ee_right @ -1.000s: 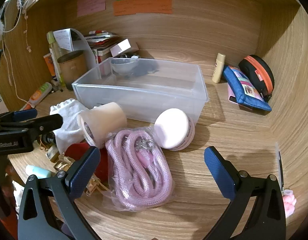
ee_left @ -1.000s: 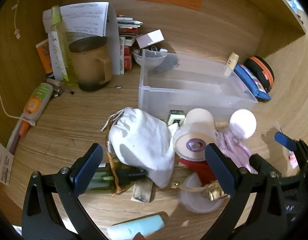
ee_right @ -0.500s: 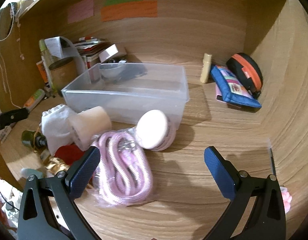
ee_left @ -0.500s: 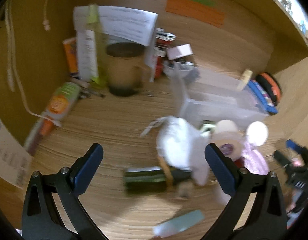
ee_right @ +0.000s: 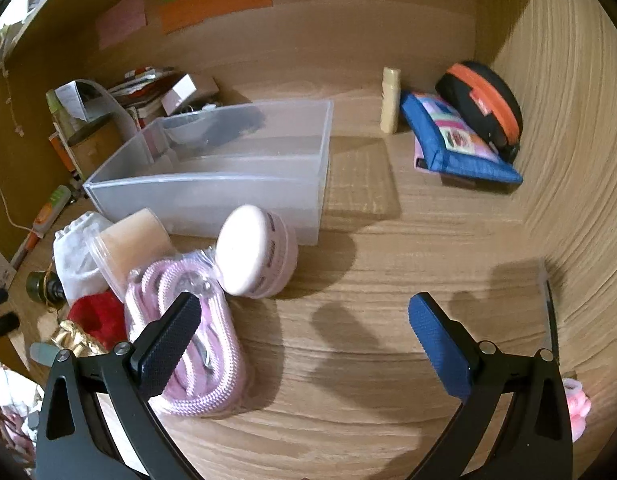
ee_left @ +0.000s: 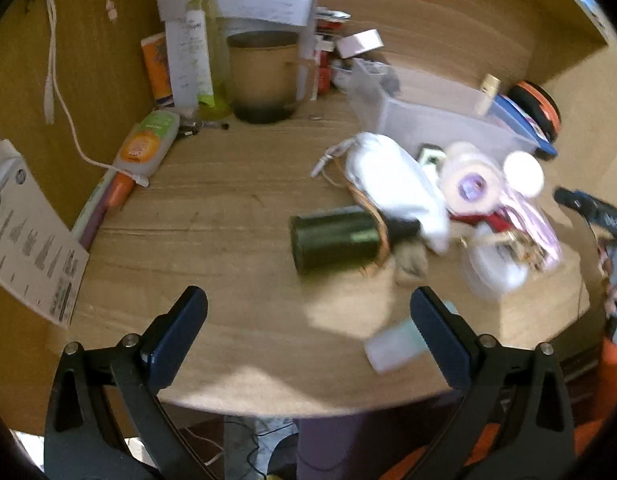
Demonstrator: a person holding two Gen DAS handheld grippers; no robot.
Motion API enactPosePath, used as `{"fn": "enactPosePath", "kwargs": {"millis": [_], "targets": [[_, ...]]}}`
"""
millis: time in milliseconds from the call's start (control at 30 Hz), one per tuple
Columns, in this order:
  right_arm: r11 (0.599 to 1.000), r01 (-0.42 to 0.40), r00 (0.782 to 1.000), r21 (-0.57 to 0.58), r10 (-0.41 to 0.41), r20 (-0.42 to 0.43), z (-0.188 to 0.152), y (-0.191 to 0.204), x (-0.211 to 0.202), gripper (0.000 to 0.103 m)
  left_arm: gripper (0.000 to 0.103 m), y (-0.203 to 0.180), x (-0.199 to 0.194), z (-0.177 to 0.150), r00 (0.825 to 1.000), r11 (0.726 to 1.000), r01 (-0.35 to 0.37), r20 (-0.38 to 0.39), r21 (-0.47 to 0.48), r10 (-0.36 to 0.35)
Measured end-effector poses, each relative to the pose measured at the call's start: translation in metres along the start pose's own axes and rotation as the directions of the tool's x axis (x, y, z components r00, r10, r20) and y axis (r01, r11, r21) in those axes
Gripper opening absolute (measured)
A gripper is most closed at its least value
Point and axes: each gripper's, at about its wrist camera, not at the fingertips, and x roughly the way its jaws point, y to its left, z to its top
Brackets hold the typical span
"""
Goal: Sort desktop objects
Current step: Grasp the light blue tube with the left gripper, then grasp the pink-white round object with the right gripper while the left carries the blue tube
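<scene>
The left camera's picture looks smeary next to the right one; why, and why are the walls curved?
Left wrist view: motion blur smears the dark green bottle and white cloth pouch. Right wrist view: sharp, the clear plastic bin crisp, finger shadows on the wooden desk. Both: fisheye lenses bend straight walls.

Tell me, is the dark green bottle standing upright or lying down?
Lying down. The dark green bottle rests on its side on the desk, neck under the white pouch.
</scene>
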Motion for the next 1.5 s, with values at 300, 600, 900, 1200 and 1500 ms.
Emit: {"fn": "enactPosePath", "kwargs": {"millis": [300, 600, 900, 1200, 1500], "targets": [[0.999, -0.052, 0.998, 0.016, 0.053, -0.037, 0.014, -0.001, 0.019, 0.103, 0.076, -0.04, 0.013, -0.018, 0.995, 0.991, 0.065, -0.078, 0.121, -0.055], [0.992, -0.118, 0.982, 0.043, 0.123, -0.141, 0.027, -0.005, 0.056, 0.087, 0.071, -0.05, 0.028, -0.02, 0.994, 0.984, 0.083, -0.084, 0.16, -0.07], [0.974, -0.209, 0.957, 0.092, 0.223, -0.184, 0.029, -0.001, 0.078, 0.065, 0.03, -0.05, 0.028, -0.014, 0.994, 0.977, 0.104, -0.06, 0.189, -0.095], [0.976, -0.204, 0.965, 0.08, 0.214, -0.149, 0.026, -0.002, 0.069, 0.06, 0.025, -0.043, 0.02, -0.009, 0.997, 0.985, 0.08, -0.019, 0.153, -0.078], [0.985, -0.159, 0.985, 0.061, 0.162, -0.055, 0.025, -0.008, 0.028, 0.06, 0.025, -0.043, 0.003, 0.016, 0.996, 0.987, 0.069, 0.049, 0.143, -0.076]]}}
